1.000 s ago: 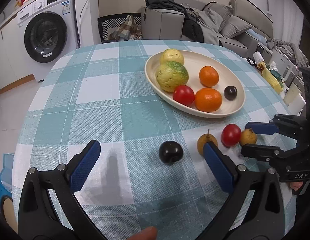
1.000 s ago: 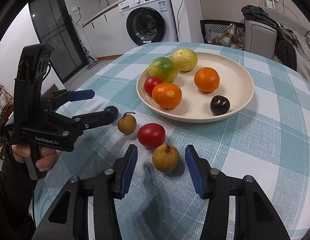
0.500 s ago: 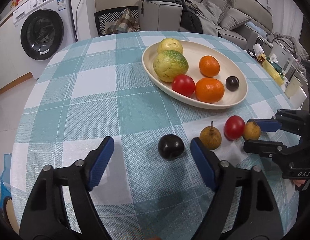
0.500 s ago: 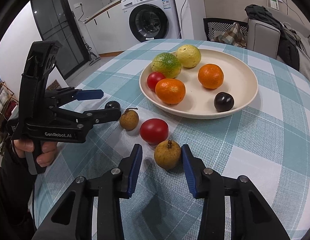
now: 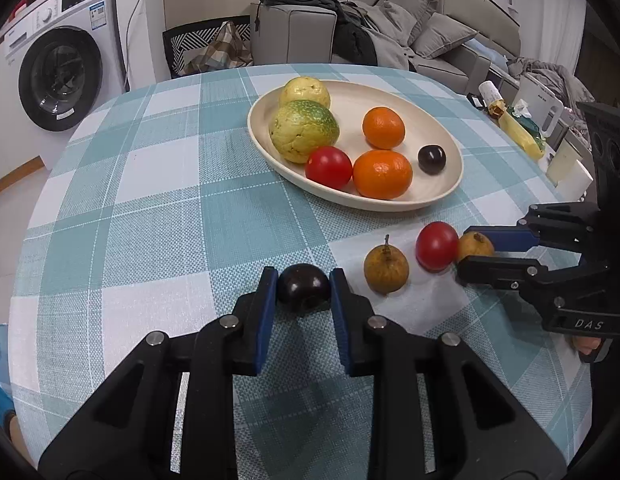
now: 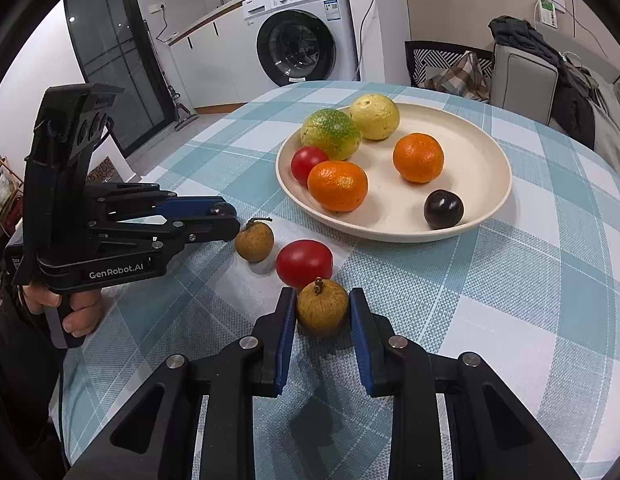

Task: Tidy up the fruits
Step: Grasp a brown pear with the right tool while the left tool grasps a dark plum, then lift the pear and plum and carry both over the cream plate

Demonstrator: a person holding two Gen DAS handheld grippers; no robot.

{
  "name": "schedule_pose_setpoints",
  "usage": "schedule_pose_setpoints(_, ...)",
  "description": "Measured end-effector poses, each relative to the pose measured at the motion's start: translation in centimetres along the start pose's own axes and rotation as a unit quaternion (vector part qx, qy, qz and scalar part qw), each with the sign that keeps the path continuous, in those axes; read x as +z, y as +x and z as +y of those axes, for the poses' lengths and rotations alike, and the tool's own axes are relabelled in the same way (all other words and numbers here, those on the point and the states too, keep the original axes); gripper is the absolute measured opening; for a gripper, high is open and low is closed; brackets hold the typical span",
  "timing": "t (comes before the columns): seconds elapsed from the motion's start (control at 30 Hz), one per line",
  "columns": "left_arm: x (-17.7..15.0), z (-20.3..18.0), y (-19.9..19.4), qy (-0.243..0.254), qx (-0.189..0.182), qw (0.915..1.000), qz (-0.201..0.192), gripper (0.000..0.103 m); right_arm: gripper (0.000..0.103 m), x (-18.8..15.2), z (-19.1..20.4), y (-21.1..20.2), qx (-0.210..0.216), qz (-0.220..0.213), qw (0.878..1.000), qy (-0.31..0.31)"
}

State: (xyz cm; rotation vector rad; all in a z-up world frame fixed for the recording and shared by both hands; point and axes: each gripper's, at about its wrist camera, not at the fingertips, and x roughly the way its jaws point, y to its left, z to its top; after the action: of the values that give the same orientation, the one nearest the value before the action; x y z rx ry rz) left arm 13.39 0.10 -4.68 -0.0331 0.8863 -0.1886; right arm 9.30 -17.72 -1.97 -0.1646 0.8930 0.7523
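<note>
My left gripper (image 5: 303, 282) is shut on a dark plum (image 5: 303, 287) that rests on the checked tablecloth. In the right wrist view the same left gripper (image 6: 225, 222) shows at the left, with the plum (image 6: 220, 210) peeking out at its tips. My right gripper (image 6: 322, 312) is shut on a brown round fruit (image 6: 322, 307), also on the cloth. A red tomato (image 6: 304, 263) touches that fruit, and a second brown fruit (image 6: 254, 244) lies beside it. The cream plate (image 6: 506, 184) behind holds two oranges, two yellow-green fruits, a tomato and a dark plum.
The round table's edge curves close on the left and front. A washing machine (image 6: 295, 46) stands beyond the table, and a chair (image 5: 207, 48) and a sofa (image 5: 410, 32) behind it. A person's hand (image 6: 75, 308) holds the left gripper's handle.
Both grippers' jaws have closed: the left one from wide open onto the dark plum, the right one from half open onto the brown fruit. Neither fruit has left the cloth.
</note>
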Motion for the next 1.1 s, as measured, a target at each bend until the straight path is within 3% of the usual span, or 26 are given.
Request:
schedule_pose_setpoints(0.37,0.5,1.0,-1.7,-0.023,-0.008,0.9987,-0.044,0.023,0.027,0.8,-1.0,-1.5,-0.006,-0.057,0.998,0.025)
schedule_pose_setpoints(0.8,1.7,0.0,-2.5,-0.038,-0.009,0.9962,-0.078,0.023,0.027,1.2,-3.0,-2.6,-0.050,-0.116,0.988,0.090)
schedule_pose_setpoints(1.1,3.3,-1.7,-1.6,-0.024,-0.008,0.9965,-0.079,0.023,0.027,1.4,-4.0,-2.8,-0.051,-0.117,0.985,0.114)
